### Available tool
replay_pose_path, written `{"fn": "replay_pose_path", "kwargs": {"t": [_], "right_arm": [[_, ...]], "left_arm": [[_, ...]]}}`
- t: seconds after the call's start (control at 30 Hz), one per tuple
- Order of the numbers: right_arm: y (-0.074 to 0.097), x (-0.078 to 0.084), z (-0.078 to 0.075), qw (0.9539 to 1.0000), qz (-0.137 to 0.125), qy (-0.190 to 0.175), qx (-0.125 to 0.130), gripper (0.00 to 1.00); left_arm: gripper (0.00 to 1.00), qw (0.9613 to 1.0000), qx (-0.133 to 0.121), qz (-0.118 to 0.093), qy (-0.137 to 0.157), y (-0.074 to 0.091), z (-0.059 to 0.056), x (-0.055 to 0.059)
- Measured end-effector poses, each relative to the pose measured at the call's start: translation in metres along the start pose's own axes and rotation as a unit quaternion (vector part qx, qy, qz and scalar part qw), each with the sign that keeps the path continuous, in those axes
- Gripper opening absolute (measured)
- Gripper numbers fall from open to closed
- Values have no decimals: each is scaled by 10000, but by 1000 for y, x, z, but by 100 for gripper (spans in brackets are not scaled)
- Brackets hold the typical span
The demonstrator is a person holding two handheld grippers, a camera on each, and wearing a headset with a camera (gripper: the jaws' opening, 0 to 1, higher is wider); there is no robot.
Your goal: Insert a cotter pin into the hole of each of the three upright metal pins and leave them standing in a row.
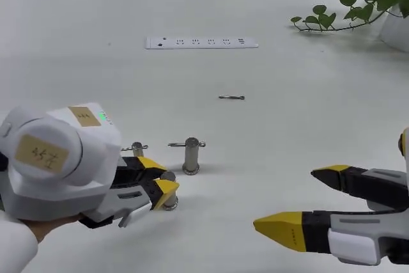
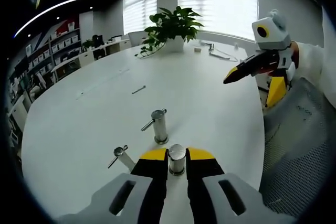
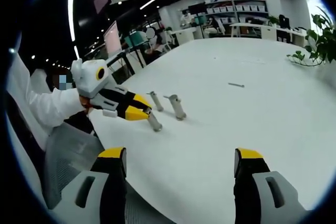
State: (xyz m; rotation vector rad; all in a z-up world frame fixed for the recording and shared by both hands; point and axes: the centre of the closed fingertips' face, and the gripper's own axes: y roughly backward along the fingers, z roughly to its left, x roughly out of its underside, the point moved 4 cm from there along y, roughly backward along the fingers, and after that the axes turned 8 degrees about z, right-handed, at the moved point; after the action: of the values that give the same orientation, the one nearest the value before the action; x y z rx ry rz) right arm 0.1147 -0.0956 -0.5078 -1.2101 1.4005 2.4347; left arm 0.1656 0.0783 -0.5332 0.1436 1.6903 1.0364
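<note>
handwritten stickers and small marks, none readable for certain

a tan sticker (image 1: 41, 153) on the round housing behind the left claw (image 1: 160, 180) bears dark handwritten marks, perhaps two digits and a character, too blurred to tell. a second tan sticker (image 1: 84, 116) sits near it on the same housing, with no writing that can be made out. well ahead of the left claw, a white power strip (image 1: 202, 43) on the table (image 1: 287, 145) carries small dark marks by its sockets, too small to read. in the left gripper view a red wall panel (image 2: 65, 26) far beyond the claw shows no legible letters.
</note>
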Motion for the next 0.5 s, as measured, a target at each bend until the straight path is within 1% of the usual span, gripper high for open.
{"fn": "replay_pose_path", "kwargs": {"t": [0.03,0.07,0.13,0.23,0.27,0.37,0.43,0.5], "right_arm": [[0,0,0,10000,-1,-2,1,83],[0,0,0,10000,-11,0,-8,83],[0,0,1,10000,-13,-1,-34,83],[0,-1,1,10000,7,32,-30,83],[0,-1,1,10000,4,39,-28,83],[0,-2,1,10000,9,46,-25,83],[0,-2,2,10000,13,60,-27,83],[0,-2,2,10000,25,69,-24,83]], "left_arm": [[10,9999,27,-27,116,0,0,0],[10,9995,100,-57,292,0,0,0],[10,9995,152,-65,267,1,0,0],[11,9998,160,-96,43,2,-1,0],[12,9998,179,-83,26,3,-2,0],[18,9995,305,-59,-101,6,-8,2],[24,9992,386,-26,-123,7,-12,4],[29,9989,444,-55,-135,9,-15,5]]}}
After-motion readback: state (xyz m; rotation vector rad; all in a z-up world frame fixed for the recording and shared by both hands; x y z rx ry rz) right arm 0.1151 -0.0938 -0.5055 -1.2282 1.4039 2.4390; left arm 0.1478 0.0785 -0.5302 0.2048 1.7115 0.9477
